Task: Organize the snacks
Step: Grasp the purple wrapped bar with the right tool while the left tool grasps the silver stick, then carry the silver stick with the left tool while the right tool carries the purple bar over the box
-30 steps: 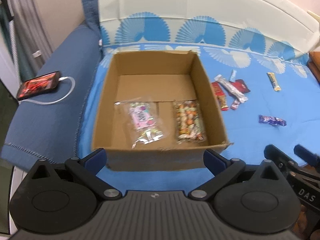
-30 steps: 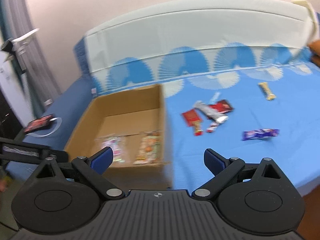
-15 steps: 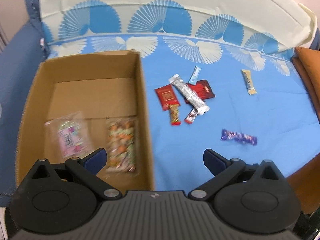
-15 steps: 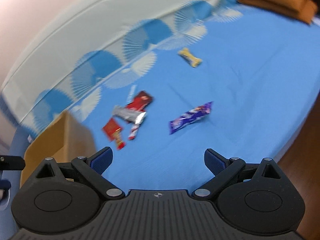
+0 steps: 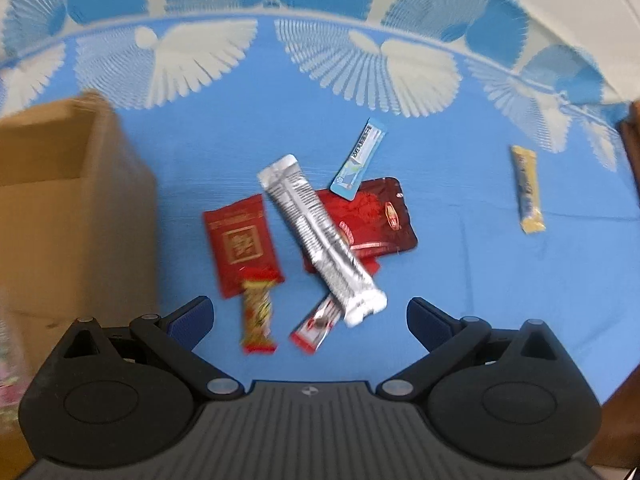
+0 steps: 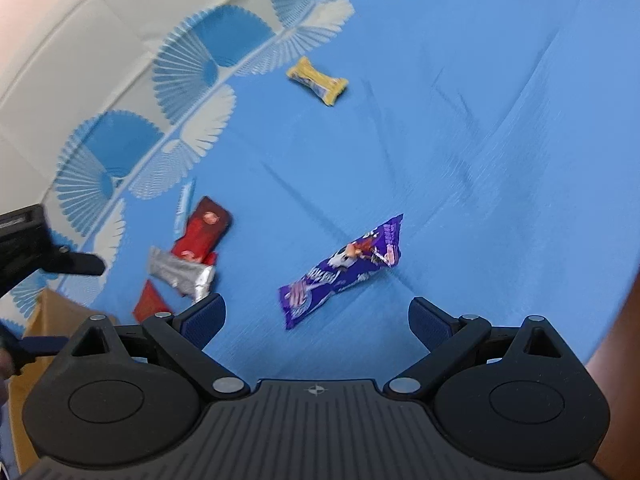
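As both views closed in, left tool (image 5: 308, 318) over snack cluster (image 5: 316, 232), right tool (image 6: 314, 318) over purple wrapper (image 6: 340, 270)

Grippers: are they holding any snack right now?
No. The left gripper and right gripper are both open and empty; the snacks lie on the blue sheet.

The bedsheet (image 5: 460, 280) was bright blue, with white and blue fan shapes along its far edge. On it lay a silver stick pack (image 5: 320, 236), two red packets (image 5: 240, 244) (image 5: 376, 216), a light blue sachet (image 5: 360, 160), a yellow bar (image 5: 527, 190) and a purple wrapper (image 6: 340, 270). The box (image 5: 60, 216) was plain brown.
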`<state>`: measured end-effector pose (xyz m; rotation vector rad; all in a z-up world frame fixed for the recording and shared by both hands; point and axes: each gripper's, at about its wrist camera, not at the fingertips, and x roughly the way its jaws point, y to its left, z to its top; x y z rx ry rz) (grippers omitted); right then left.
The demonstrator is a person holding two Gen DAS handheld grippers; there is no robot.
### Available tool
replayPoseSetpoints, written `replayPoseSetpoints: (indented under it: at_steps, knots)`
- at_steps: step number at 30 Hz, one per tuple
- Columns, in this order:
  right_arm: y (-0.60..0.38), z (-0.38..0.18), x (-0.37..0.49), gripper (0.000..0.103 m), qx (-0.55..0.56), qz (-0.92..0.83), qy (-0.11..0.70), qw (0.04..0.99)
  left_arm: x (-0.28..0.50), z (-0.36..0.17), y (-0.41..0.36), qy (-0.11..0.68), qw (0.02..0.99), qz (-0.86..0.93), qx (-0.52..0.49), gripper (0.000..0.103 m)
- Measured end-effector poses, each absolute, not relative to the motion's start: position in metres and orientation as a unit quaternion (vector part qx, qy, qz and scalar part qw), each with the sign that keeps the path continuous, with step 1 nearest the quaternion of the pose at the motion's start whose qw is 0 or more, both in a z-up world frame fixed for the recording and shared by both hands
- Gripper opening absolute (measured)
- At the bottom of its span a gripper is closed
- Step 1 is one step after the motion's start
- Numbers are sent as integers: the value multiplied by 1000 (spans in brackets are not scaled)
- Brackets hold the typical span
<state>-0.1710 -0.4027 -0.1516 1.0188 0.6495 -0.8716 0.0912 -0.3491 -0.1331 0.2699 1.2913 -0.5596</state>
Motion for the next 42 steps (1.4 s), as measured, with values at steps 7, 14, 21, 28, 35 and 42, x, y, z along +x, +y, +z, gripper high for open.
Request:
replayPoseSetpoints:
  at_steps: [7,14,21,28,35,42]
  knots:
    - [-429,-173,-148,98,469,-417,299,719,122,-186,-387,635,727,-239,105,103]
    - [-437,-189,-131,103,463,-438,306,707,136,-217,-402,657,713,-221,105,103]
    - [-419,-187,-131,47,388,-465,324,727,131,-203,-389,641,724,-235,101,32]
    - [-413,-158,-152,23,373,-451,301,753,109,-160,-366,615,732,-281,78,28]
    - [-399,-111,-166,23,350,-438,263,785,79,-105,-339,596,725,-342,48,5]
    - [-377,-79,-180,23,336,-428,249,801,52,-67,-307,577,733,-359,39,5]
